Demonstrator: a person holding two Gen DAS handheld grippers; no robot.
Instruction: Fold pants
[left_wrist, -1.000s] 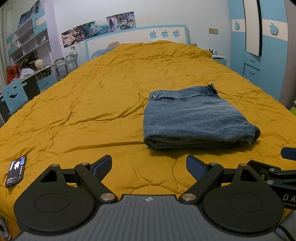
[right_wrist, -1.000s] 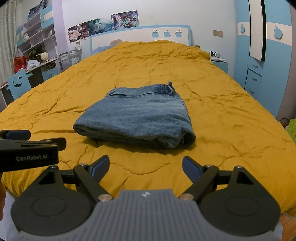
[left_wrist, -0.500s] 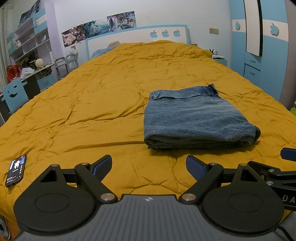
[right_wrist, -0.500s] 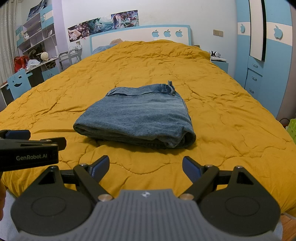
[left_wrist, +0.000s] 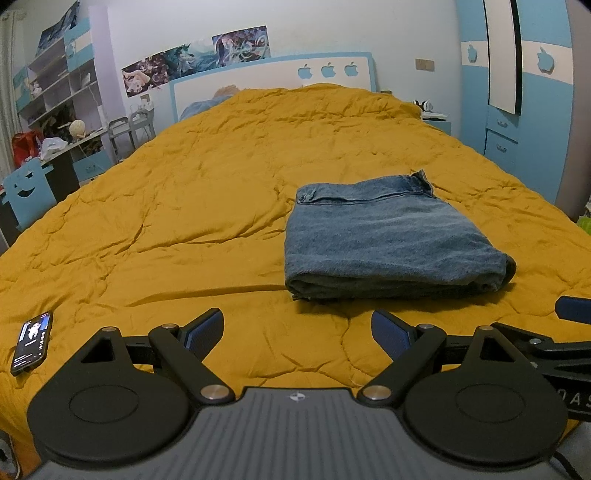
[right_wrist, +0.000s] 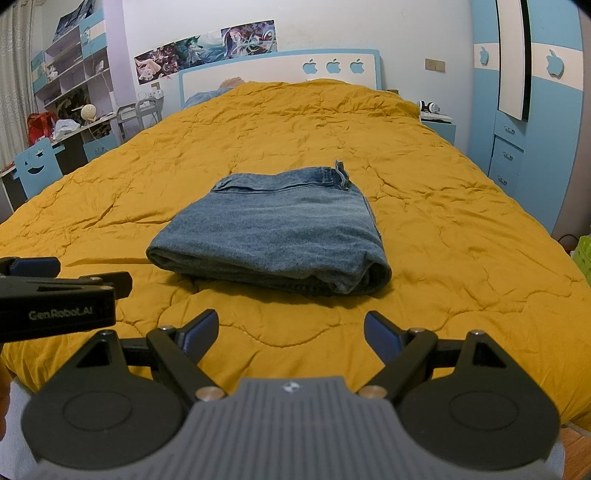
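Observation:
Blue denim pants (left_wrist: 388, 236) lie folded into a thick rectangle on the mustard bedspread (left_wrist: 184, 206), waistband at the far end. In the right wrist view the same pants (right_wrist: 280, 229) sit straight ahead on the bedspread (right_wrist: 461, 229). My left gripper (left_wrist: 297, 330) hovers open near the bed's foot, short of the pants and holding nothing. My right gripper (right_wrist: 290, 332) is open too, empty, and also short of the fold. Each gripper shows at the edge of the other's view: the right one (left_wrist: 570, 332), the left one (right_wrist: 55, 291).
A phone (left_wrist: 32, 341) lies on the bedspread at the near left. A desk, blue chair (left_wrist: 27, 190) and shelves stand left of the bed. A blue wardrobe (left_wrist: 517, 96) and nightstand (right_wrist: 437, 125) stand on the right, the headboard (left_wrist: 273, 81) at the far end.

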